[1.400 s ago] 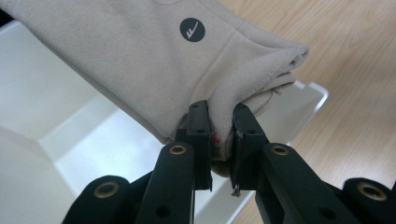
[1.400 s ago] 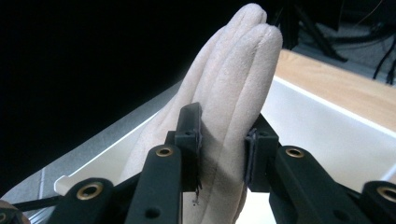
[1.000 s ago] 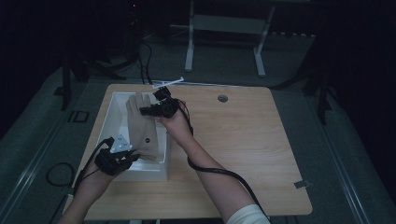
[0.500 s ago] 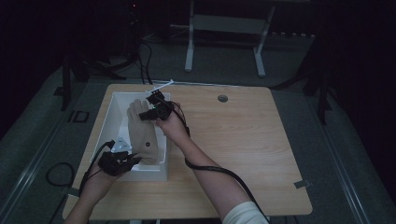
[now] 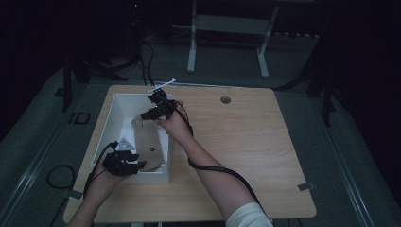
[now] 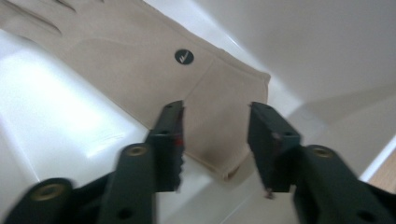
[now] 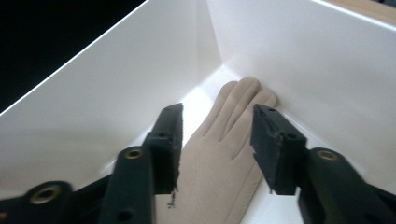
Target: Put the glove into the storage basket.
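Note:
A beige glove (image 5: 149, 144) lies lengthwise in a white bin (image 5: 111, 125) at the table's left side. My left gripper (image 5: 136, 164) is at the bin's near end. Its jaws have just been opening and now stand open around the glove's cuff (image 6: 219, 116) without pressing it; a small dark round logo (image 6: 184, 57) shows farther up the glove. My right gripper (image 5: 145, 115) is at the bin's far end. Its jaws have also just been opening and stand open above the glove's fingers (image 7: 236, 105), which rest in the bin's corner (image 7: 219, 60).
The wooden table (image 5: 246, 142) stretches to the right of the bin, with a round cable hole (image 5: 225, 100) near its far edge. A thin white item (image 5: 163, 85) lies at the far edge behind the bin. A metal stand (image 5: 227, 23) is on the floor beyond.
The glove, earlier held stretched between both grippers, now lies in the bin. Both pairs of jaws have opened and let it go. The left hand has sunk a little.

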Motion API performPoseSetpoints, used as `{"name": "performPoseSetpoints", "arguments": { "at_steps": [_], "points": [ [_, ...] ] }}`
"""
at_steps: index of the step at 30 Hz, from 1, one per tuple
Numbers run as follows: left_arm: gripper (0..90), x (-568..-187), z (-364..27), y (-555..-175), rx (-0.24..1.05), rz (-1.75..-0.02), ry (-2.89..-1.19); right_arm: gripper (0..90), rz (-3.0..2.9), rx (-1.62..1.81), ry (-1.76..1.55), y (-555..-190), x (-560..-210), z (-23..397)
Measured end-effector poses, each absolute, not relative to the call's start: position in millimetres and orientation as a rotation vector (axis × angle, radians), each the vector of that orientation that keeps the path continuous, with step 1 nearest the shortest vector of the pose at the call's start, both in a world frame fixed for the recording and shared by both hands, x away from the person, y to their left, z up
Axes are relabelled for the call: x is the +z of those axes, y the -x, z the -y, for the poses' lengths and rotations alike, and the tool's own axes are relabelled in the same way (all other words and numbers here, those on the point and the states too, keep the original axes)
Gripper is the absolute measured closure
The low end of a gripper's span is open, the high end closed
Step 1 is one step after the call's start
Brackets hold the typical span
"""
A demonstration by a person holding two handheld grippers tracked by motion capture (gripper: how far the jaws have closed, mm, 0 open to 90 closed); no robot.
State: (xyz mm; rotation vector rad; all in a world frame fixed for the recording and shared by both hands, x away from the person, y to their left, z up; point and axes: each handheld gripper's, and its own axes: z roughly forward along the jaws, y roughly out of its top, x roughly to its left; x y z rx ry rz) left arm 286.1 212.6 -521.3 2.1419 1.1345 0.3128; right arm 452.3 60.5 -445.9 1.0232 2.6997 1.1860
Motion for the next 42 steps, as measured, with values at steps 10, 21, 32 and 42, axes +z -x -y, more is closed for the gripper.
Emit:
{"name": "performPoseSetpoints", "arguments": {
  "at_steps": [10,21,32,42],
  "points": [
    [21.2,-501.6,-206.0,-280.4,0.384,-1.191,-1.965,26.7,-2.698,1.326,-0.949,-441.4,-435.9,-37.2],
    [7.6,-463.3,-189.3,-273.2,0.382,-1.096,-1.835,19.6,-2.673,1.446,-0.864,-422.8,-418.8,5.5],
    [7.6,-435.8,-146.8,-260.8,0.381,-0.936,-1.829,20.0,-2.650,1.426,-0.787,-398.6,-413.0,56.1],
    [7.7,-427.3,-101.8,-249.0,0.317,-0.807,-1.865,19.9,-2.644,1.402,-0.759,-375.8,-417.3,100.8]
  ]
}}
